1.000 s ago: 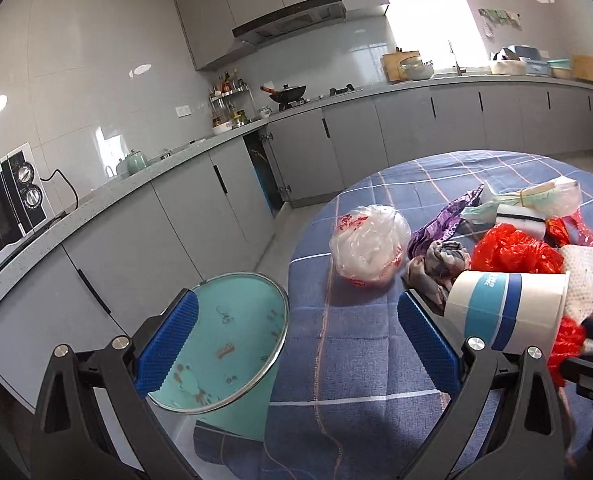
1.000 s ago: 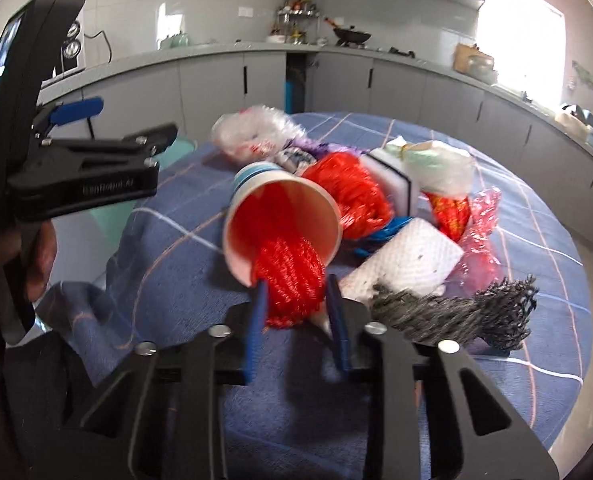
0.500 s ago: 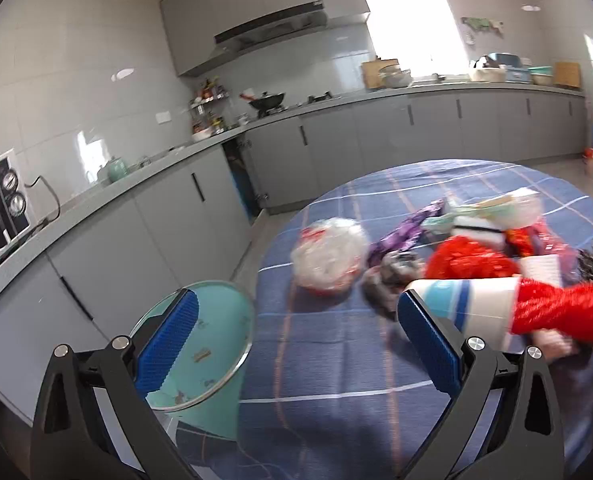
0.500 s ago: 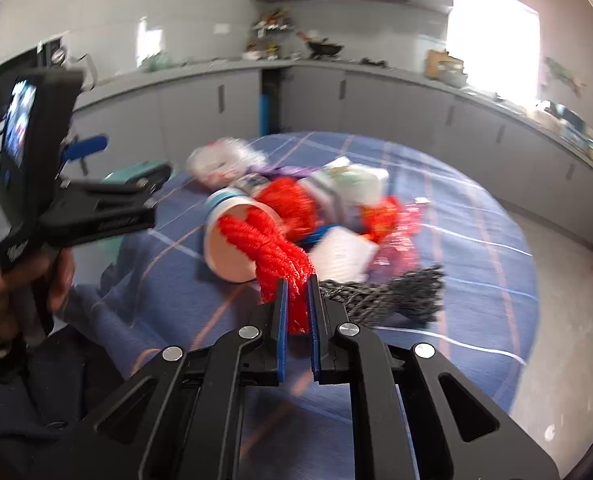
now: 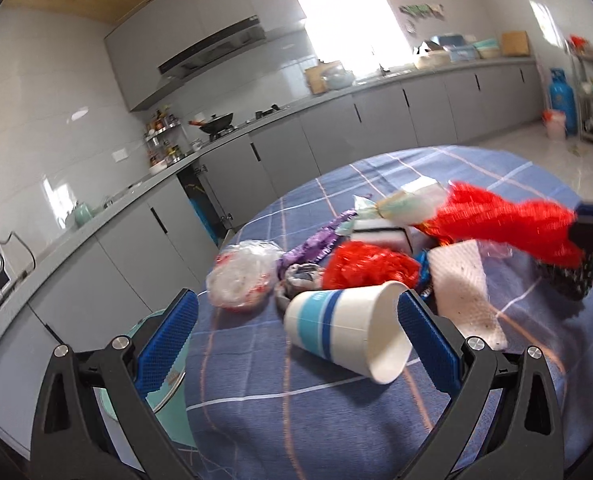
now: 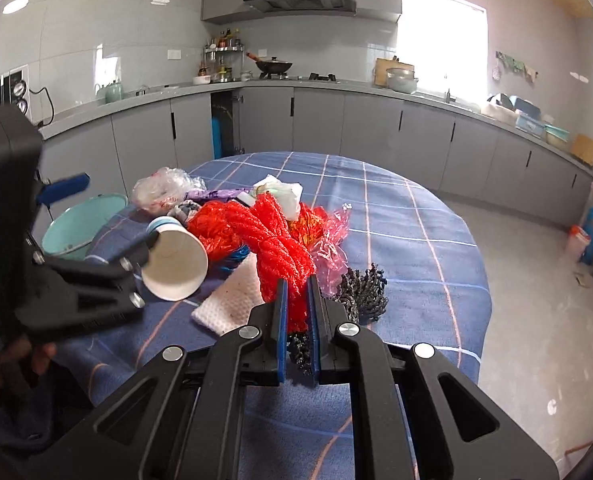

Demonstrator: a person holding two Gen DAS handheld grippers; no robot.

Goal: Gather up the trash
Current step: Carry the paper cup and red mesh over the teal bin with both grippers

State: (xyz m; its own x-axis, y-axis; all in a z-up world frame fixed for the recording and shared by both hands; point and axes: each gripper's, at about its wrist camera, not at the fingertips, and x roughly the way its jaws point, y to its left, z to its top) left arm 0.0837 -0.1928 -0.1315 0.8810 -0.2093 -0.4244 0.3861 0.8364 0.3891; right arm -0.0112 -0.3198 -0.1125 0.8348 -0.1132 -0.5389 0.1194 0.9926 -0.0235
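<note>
Right tongs (image 6: pixel 295 304) point level toward 12 o'clock, clamped on red netting (image 6: pixel 282 246). Left tongs (image 5: pixel 296 334) gape wide, straddling the toppled cup (image 5: pixel 346 330) above the tabletop (image 5: pixel 296 420).

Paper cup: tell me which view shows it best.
The left wrist view: the paper cup lies on its side between the open left tool, its blue bands and rim showing whole. The right wrist view shows mainly its open mouth, with the left tool covering its near edge.

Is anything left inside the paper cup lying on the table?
The paper cup lies on its side, mouth open; the visible interior looks bare white. Its deep bottom is not fully visible, so a small scrap there cannot be ruled out.
</note>
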